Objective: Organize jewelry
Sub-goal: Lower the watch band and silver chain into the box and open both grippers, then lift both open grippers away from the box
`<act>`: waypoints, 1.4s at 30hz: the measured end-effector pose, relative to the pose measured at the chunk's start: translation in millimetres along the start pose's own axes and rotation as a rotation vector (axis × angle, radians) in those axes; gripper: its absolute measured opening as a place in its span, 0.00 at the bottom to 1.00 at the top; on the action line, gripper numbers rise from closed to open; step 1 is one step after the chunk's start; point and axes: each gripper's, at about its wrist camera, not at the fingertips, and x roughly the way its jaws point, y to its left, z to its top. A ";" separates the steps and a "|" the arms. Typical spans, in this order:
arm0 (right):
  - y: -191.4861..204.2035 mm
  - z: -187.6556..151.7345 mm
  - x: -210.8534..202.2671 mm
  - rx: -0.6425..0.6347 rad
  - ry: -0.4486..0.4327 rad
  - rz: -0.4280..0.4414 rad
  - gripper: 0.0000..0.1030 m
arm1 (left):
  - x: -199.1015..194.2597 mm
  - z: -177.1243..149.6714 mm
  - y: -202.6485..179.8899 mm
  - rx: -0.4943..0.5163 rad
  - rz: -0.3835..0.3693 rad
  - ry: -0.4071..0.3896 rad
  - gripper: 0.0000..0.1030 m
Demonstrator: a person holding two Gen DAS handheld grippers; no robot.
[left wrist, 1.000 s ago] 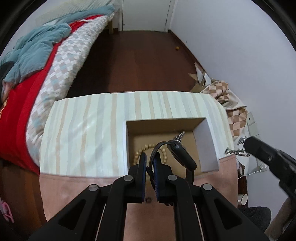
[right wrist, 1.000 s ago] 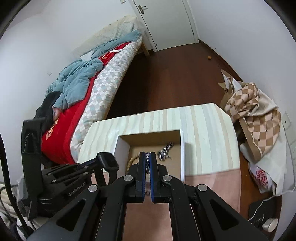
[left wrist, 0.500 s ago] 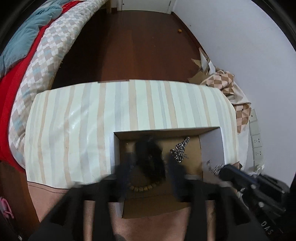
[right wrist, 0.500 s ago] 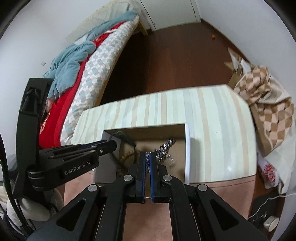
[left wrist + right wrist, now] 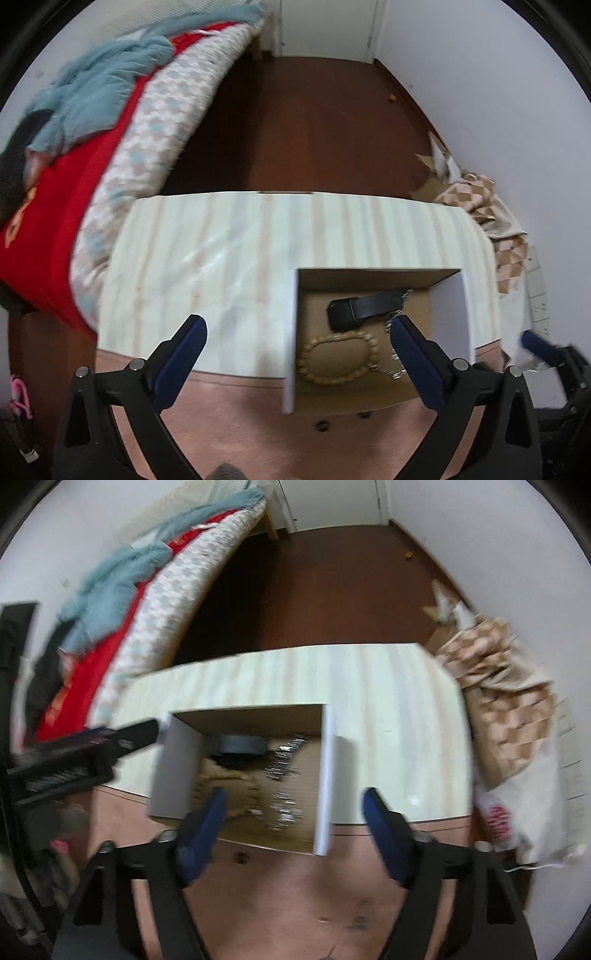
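Observation:
An open cardboard box (image 5: 291, 332) with white outer walls sits on the striped table top (image 5: 221, 251). Inside it lie a black watch (image 5: 364, 308), a wooden bead bracelet (image 5: 338, 356) and silver chains (image 5: 397, 363). My left gripper (image 5: 297, 341) is open and empty over the box's left wall. In the right wrist view the box (image 5: 327, 775) holds the watch (image 5: 240, 744), the beads (image 5: 221, 779) and silver chains (image 5: 282, 786). My right gripper (image 5: 295, 812) is open and empty just above the box's near side. The left gripper's arm (image 5: 85, 746) shows at the left.
A bed (image 5: 122, 118) with red and patterned covers stands at the left. Dark wooden floor (image 5: 314, 125) lies beyond the table. A checked cloth pile (image 5: 487, 210) lies at the right by the wall. The pink table front (image 5: 229, 413) is below the box.
Both grippers have opened. The watch left my left gripper and the silver chain left my right gripper; both now lie in the box. Both grippers have drawn back a little.

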 end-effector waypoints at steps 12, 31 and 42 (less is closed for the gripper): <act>10.5 -16.9 -6.8 -0.033 -0.024 -0.142 0.99 | -22.4 -45.4 10.8 -0.009 0.099 -0.042 0.99; 28.9 -57.7 -126.9 -0.027 -0.224 -0.199 0.99 | -136.3 -84.8 2.2 -0.017 0.082 -0.244 0.99; 35.9 -81.6 -195.8 -0.034 -0.335 -0.201 0.99 | -177.2 -105.9 -1.3 -0.021 0.054 -0.299 0.99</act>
